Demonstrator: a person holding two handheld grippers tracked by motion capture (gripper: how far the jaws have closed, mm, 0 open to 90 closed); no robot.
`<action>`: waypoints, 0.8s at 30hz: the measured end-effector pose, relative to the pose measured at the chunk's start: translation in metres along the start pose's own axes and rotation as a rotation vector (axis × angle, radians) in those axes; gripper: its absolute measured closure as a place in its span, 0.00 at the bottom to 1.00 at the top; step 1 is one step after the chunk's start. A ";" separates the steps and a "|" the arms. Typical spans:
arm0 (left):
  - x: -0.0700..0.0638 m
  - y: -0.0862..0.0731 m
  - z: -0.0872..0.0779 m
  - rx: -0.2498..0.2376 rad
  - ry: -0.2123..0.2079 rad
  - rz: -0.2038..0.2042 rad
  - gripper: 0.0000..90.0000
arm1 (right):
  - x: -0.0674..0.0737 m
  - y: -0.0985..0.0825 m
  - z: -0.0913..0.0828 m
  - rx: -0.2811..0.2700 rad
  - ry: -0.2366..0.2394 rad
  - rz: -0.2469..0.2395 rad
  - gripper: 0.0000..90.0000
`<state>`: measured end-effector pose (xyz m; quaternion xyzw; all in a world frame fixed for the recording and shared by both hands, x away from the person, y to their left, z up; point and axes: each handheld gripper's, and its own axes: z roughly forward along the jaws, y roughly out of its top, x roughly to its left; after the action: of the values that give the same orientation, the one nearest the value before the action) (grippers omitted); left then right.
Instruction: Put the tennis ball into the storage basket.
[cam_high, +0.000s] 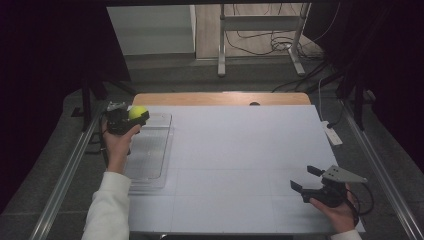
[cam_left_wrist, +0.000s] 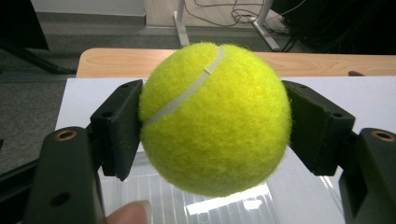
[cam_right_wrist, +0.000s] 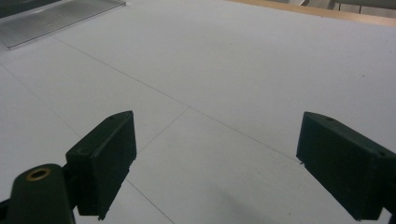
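— Gripping what, over at the left edge of the table (cam_high: 240, 150)?

— A yellow-green tennis ball (cam_high: 137, 112), pinched between the two black jaws of my left gripper (cam_high: 131, 118). The pads press on its left and right sides, and its white seam curves across the upper face in the left gripper view. The ball hangs above a clear ribbed tray (cam_high: 150, 150) that lies along the table's left edge, toward the far corner; my fingertip (cam_left_wrist: 130, 213) shows at the bottom of that view.

— Is the ball touching the tray?

— It sits clear of it, carried in the jaws, with the wooden far edge (cam_high: 220, 98) of the table behind it.

— And your other hand?

— My right gripper (cam_high: 306, 179) rests near the near right corner, well apart from the ball. Its jaws stand wide, with nothing between them but the white sheet and its faint pencil lines. The grey three-cornered plate (cam_high: 342, 175) rides on top of it.
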<state>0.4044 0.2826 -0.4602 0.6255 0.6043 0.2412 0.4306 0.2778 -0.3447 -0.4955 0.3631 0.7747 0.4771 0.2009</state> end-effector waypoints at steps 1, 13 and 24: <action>0.000 0.000 0.000 0.000 0.000 0.000 0.31 | 0.000 0.000 0.000 0.000 0.000 0.000 0.14; 0.008 -0.004 0.011 0.048 0.037 -0.005 0.31 | 0.000 0.000 0.000 0.002 0.001 0.001 0.14; 0.013 -0.009 0.019 0.093 0.052 -0.002 0.30 | 0.000 0.000 0.001 0.004 -0.002 0.000 0.14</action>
<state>0.4168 0.2893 -0.4801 0.6377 0.6265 0.2289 0.3853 0.2780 -0.3444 -0.4961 0.3638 0.7755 0.4754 0.2009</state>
